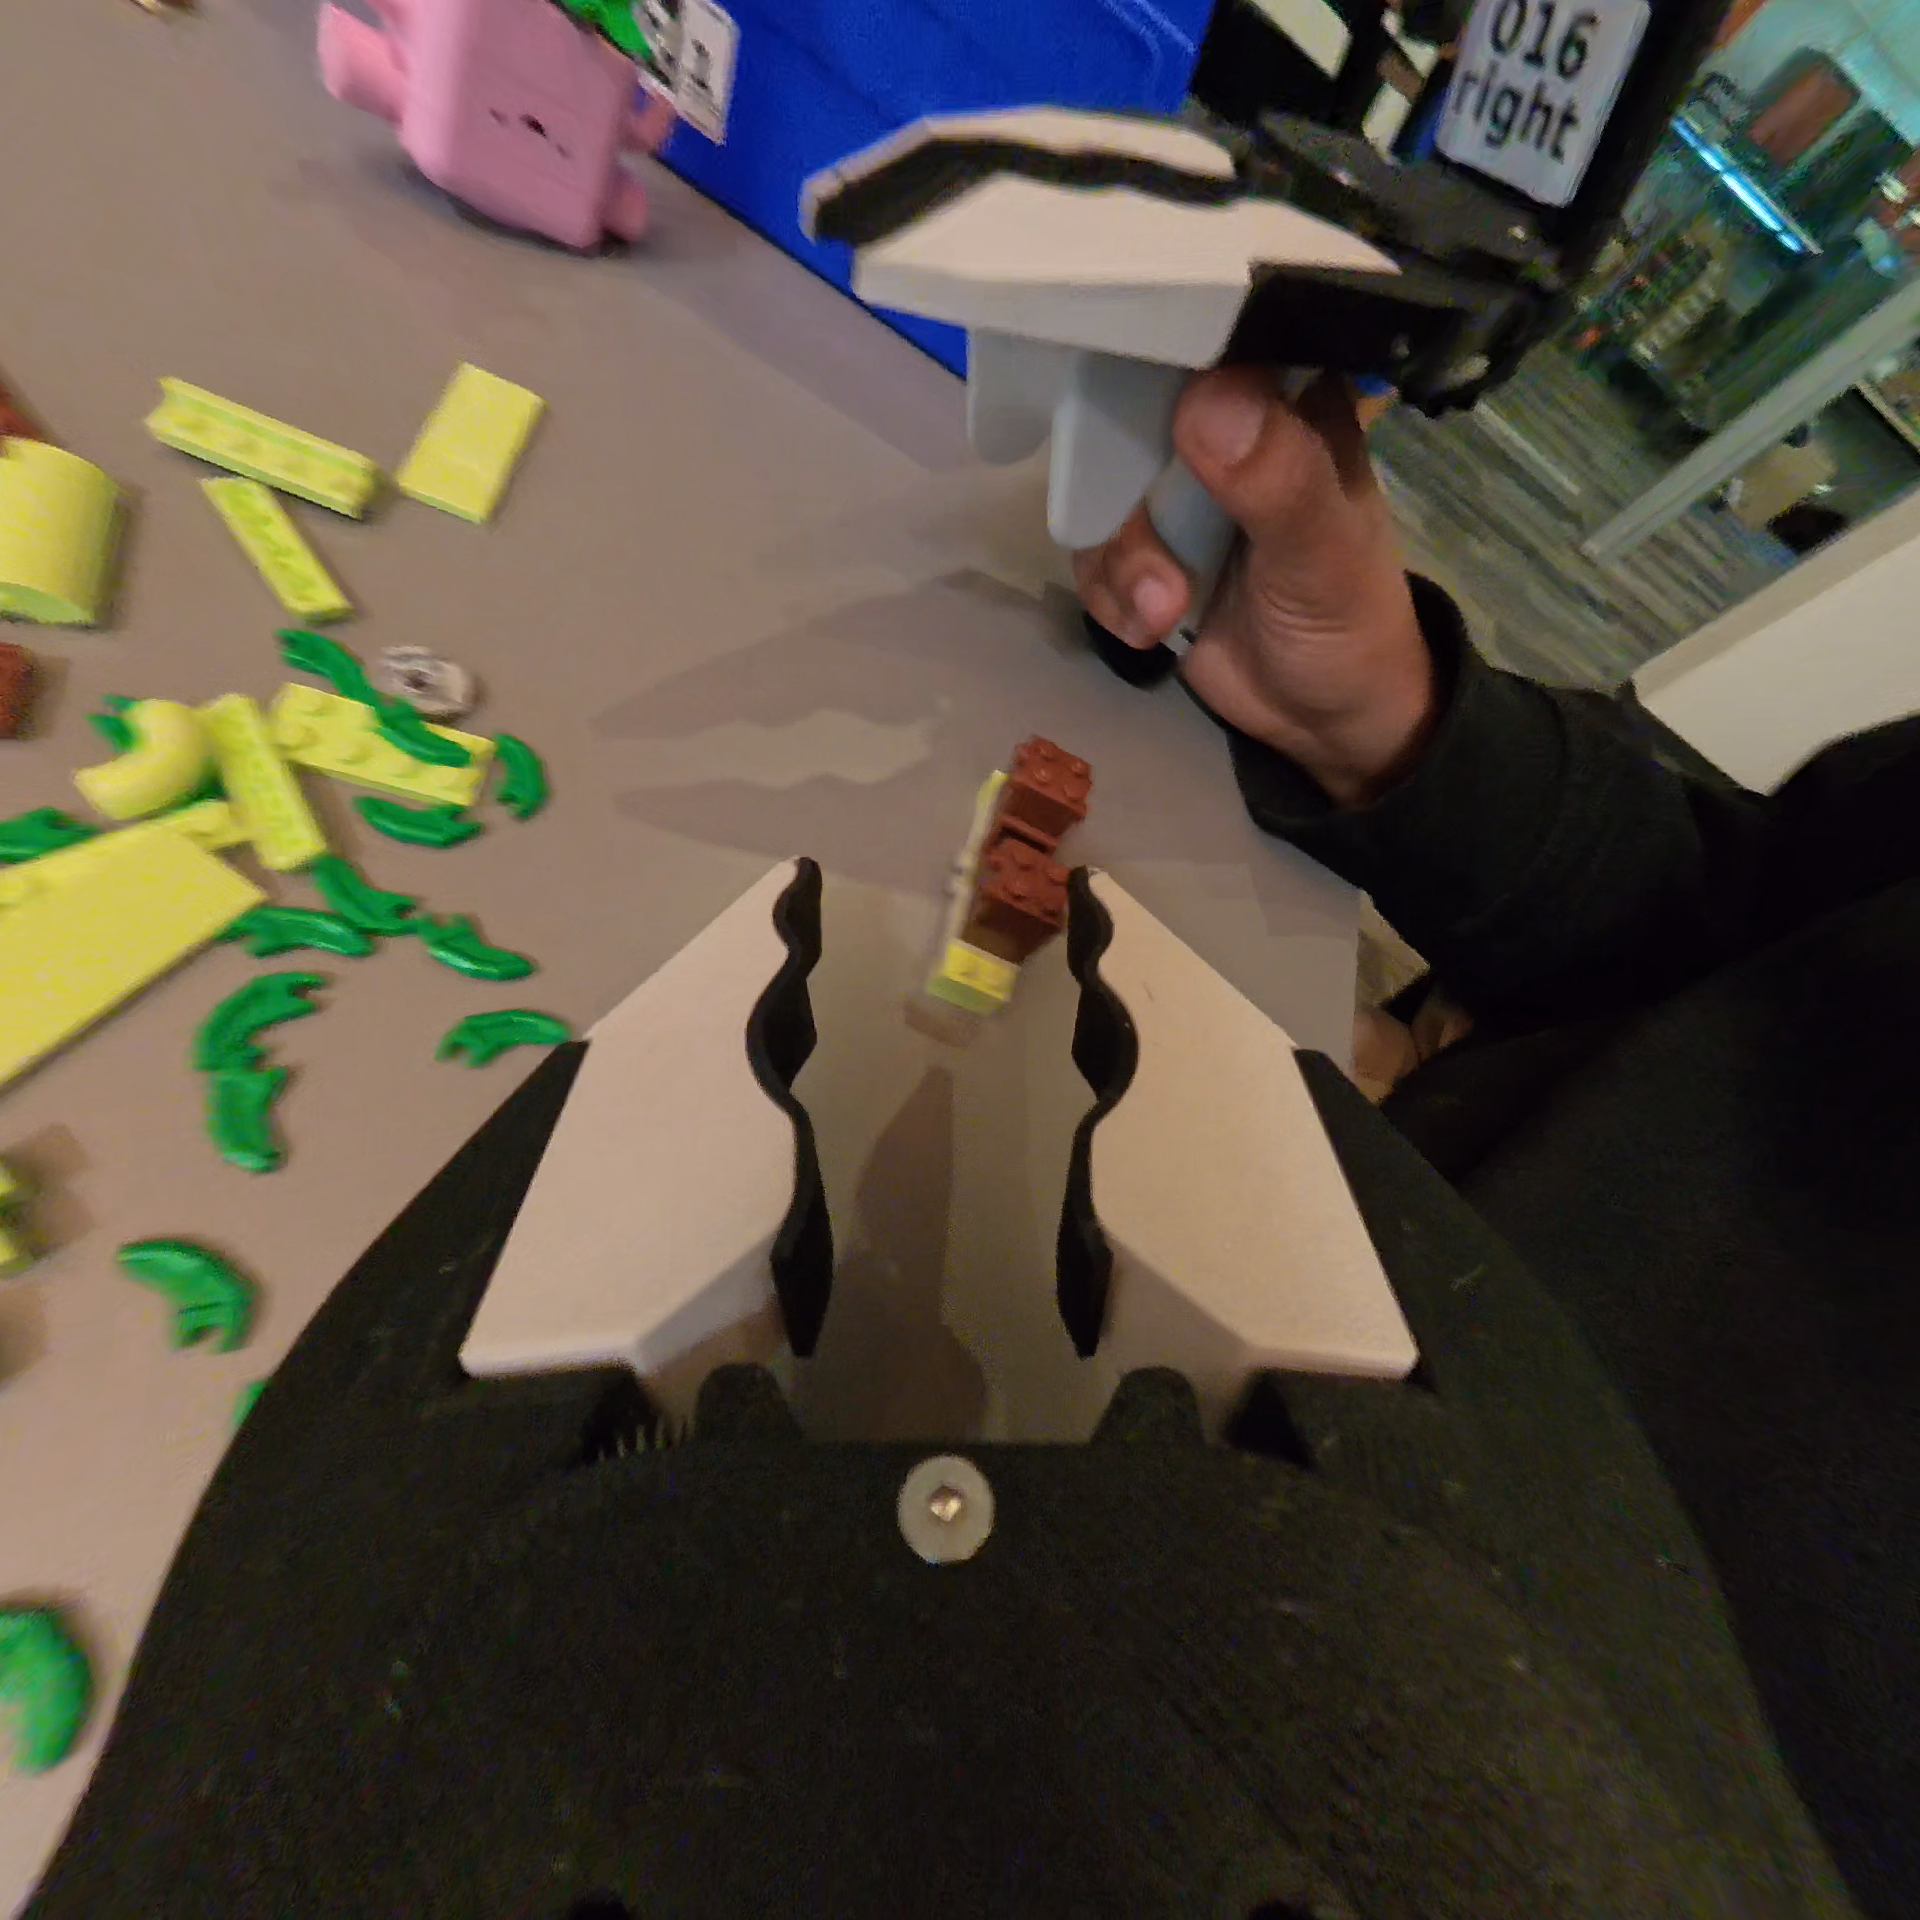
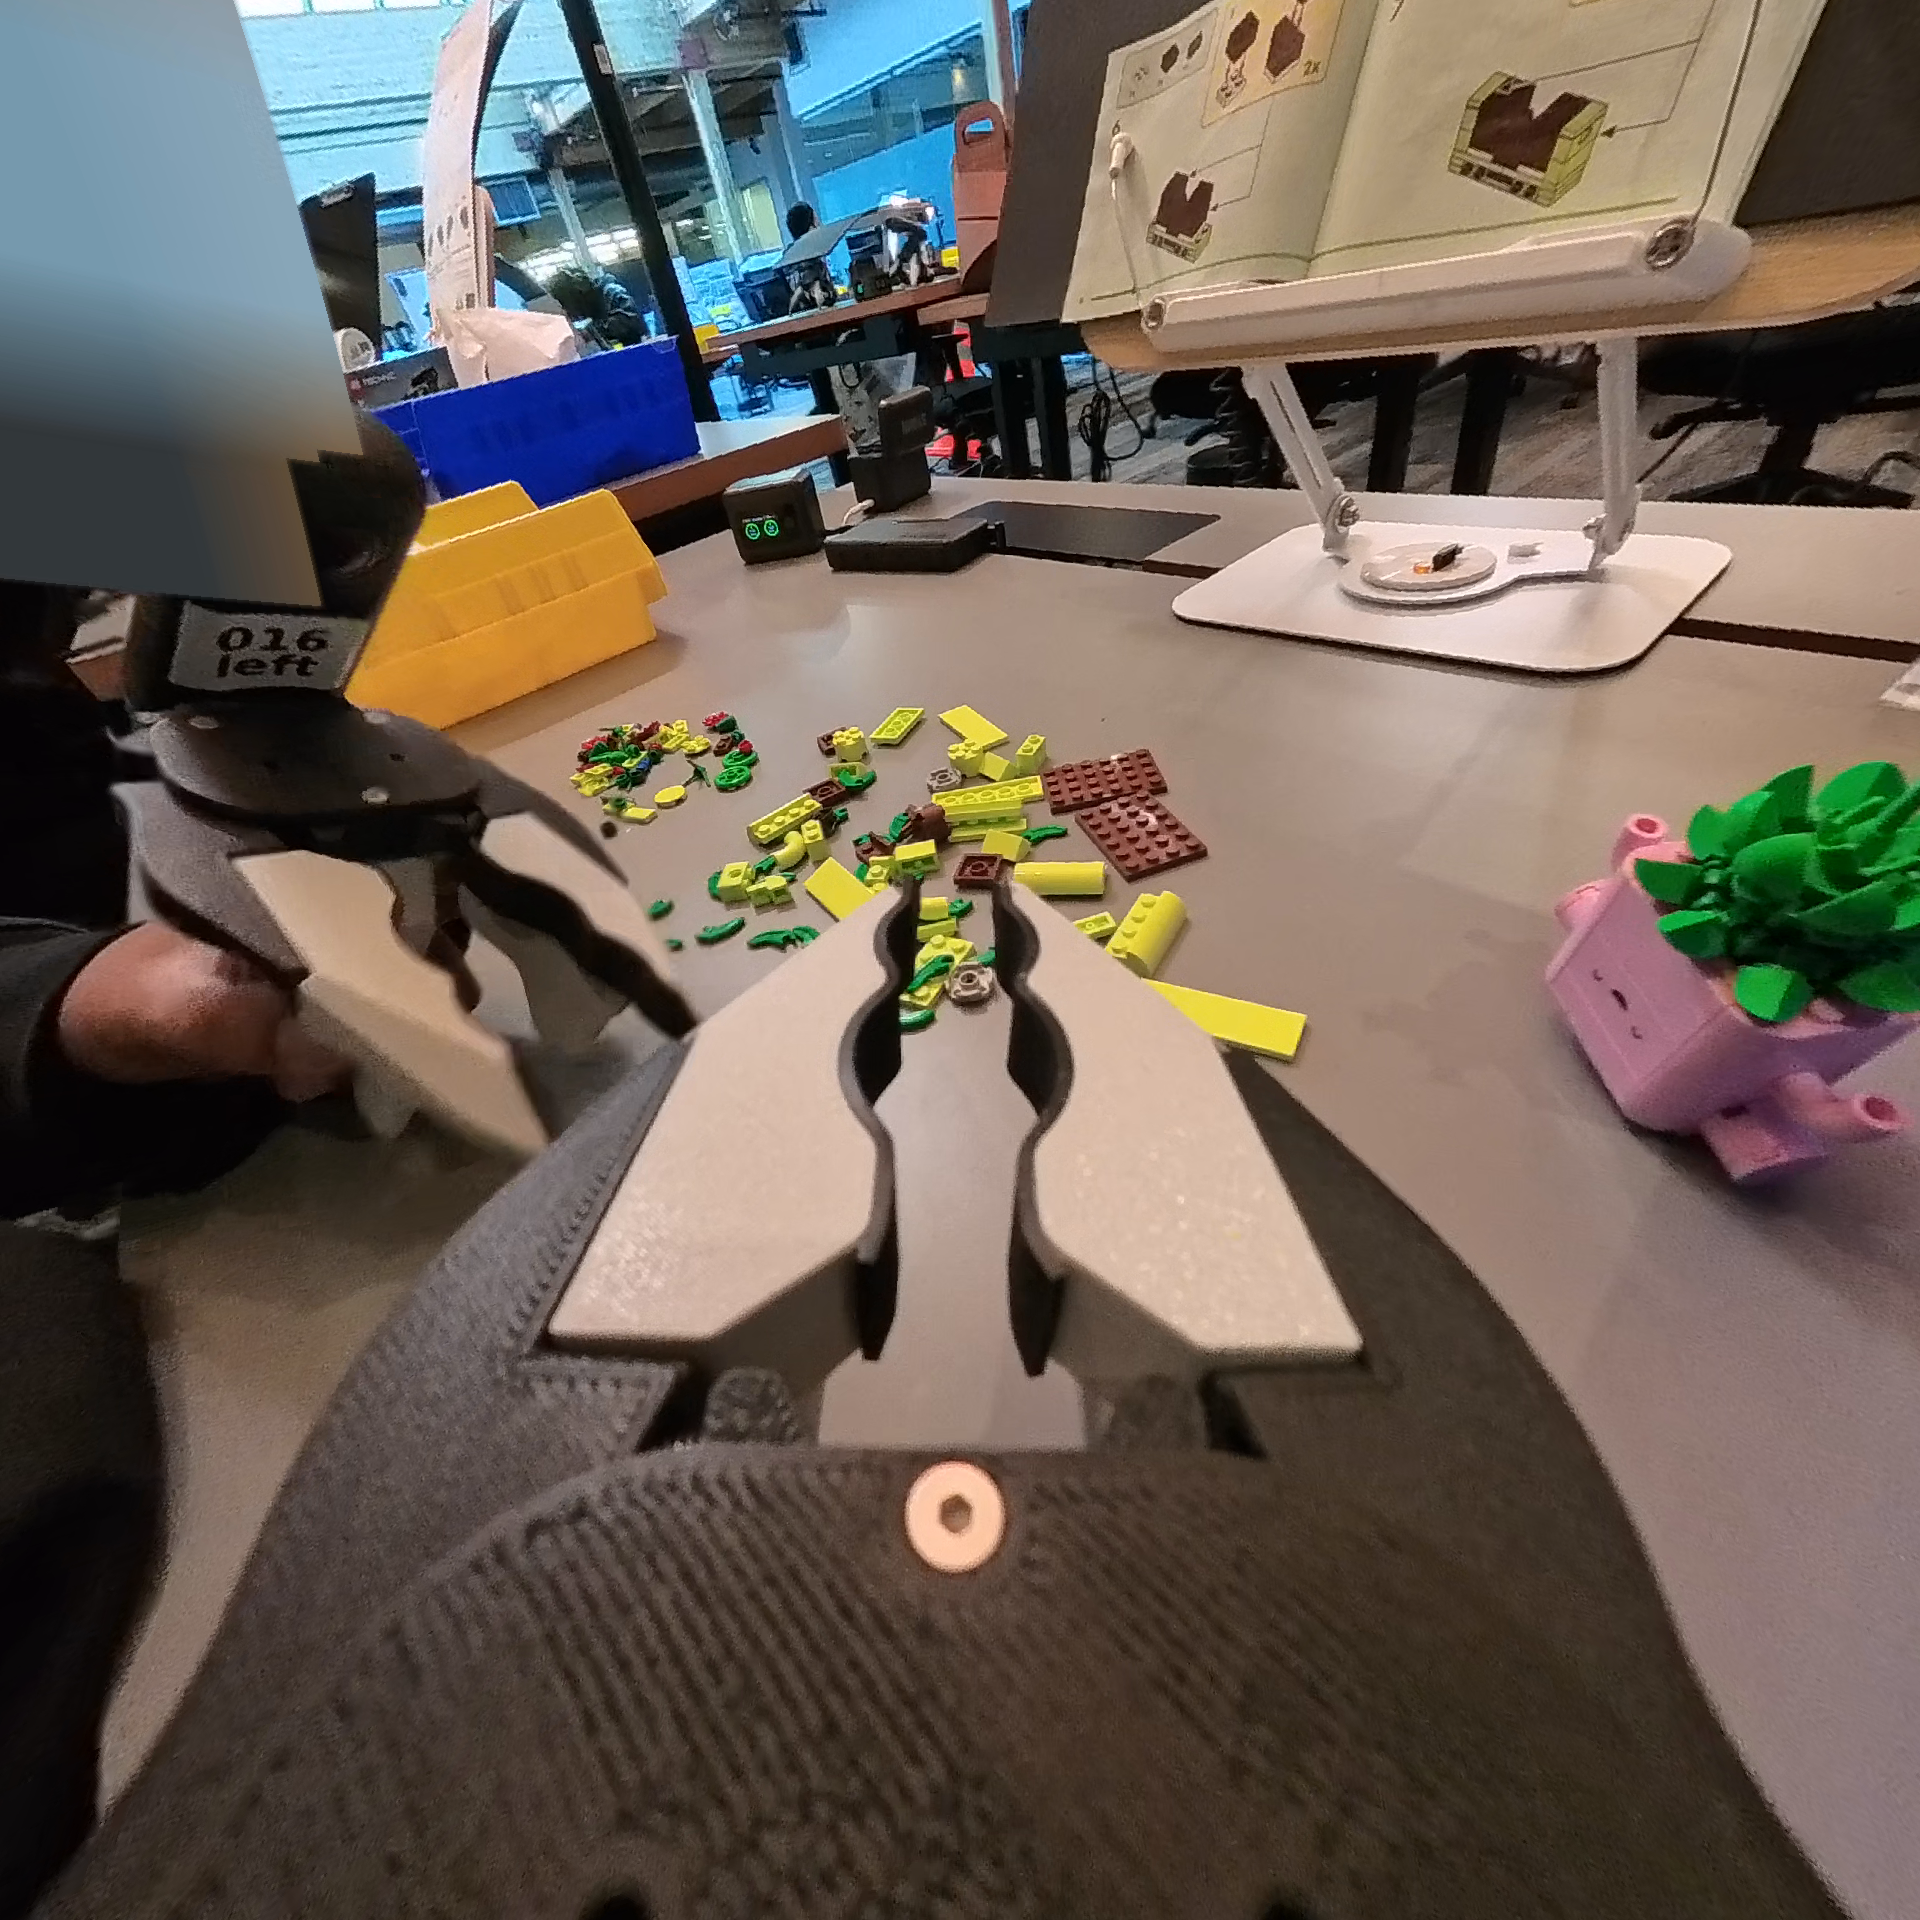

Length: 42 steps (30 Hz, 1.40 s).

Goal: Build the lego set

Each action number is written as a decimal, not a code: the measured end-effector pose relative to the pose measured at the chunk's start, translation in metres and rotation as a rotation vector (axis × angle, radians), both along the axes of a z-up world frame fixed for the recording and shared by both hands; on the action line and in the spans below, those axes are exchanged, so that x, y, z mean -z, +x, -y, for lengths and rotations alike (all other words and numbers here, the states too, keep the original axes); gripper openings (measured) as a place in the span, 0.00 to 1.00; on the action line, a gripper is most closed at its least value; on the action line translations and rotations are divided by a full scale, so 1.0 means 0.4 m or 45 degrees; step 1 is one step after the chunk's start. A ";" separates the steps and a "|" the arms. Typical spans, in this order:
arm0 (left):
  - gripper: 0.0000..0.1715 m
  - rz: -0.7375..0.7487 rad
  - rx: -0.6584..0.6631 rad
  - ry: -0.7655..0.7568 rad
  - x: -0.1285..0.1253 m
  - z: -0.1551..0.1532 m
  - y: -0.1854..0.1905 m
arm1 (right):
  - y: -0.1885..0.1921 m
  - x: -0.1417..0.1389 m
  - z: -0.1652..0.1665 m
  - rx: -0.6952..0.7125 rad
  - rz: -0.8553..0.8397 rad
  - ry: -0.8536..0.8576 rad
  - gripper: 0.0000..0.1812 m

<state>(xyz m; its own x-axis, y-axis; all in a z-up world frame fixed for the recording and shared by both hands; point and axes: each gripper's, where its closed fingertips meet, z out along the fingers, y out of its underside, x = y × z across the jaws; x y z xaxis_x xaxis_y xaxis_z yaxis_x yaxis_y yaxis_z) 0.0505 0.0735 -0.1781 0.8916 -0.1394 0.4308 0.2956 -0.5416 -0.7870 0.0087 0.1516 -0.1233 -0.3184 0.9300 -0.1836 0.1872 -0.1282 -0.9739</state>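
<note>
Lying on the grey desk (image 1: 727, 582), a brown-and-lime brick assembly (image 1: 1013, 883) is seen just beyond the left tool (image 1: 940, 883), spread wide; the right tool (image 2: 951, 899) is held narrowly parted, empty.

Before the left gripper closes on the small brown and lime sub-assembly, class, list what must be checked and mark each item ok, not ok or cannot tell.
1. Left gripper open: ok, a gap shows between its fingers.
2. Brown and lime sub-assembly between the fingertips: cannot tell; it sits just ahead, near the right finger.
3. Sub-assembly lying flat on the table: cannot tell, the picture is blurred.
4. Right gripper empty: ok, nothing between its fingers.
5. Instruction booklet open on its stand: ok.
6. Loose lime and green pieces apart from the sub-assembly: ok.
</note>
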 end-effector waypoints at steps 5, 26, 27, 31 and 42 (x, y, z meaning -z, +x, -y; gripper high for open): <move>0.24 -0.162 -0.327 -0.069 -0.020 0.003 -0.229 | 0.001 -0.006 -0.011 -0.016 0.001 -0.084 0.07; 0.06 -0.373 -0.397 -0.364 0.075 -0.027 -0.388 | 0.007 -0.023 -0.020 0.047 -0.081 -0.049 0.08; 0.06 -0.378 -0.392 -0.343 0.067 -0.029 -0.386 | 0.008 -0.024 -0.021 0.048 -0.083 -0.053 0.08; 0.05 -0.389 -0.328 -0.158 0.004 -0.050 -0.354 | 0.008 -0.025 -0.021 0.043 -0.085 -0.058 0.09; 0.05 -1.092 -0.061 0.668 -0.222 -0.043 -0.115 | 0.029 -0.049 0.085 -0.242 -0.176 -0.059 0.20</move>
<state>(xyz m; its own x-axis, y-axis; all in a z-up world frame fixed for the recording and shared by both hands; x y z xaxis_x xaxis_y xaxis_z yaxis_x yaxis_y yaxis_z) 0.0046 0.0909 -0.0892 0.8814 -0.0833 -0.4650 -0.4705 -0.0679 -0.8798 0.0201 0.1176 -0.1038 -0.5122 0.8424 -0.1673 0.0777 -0.1485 -0.9859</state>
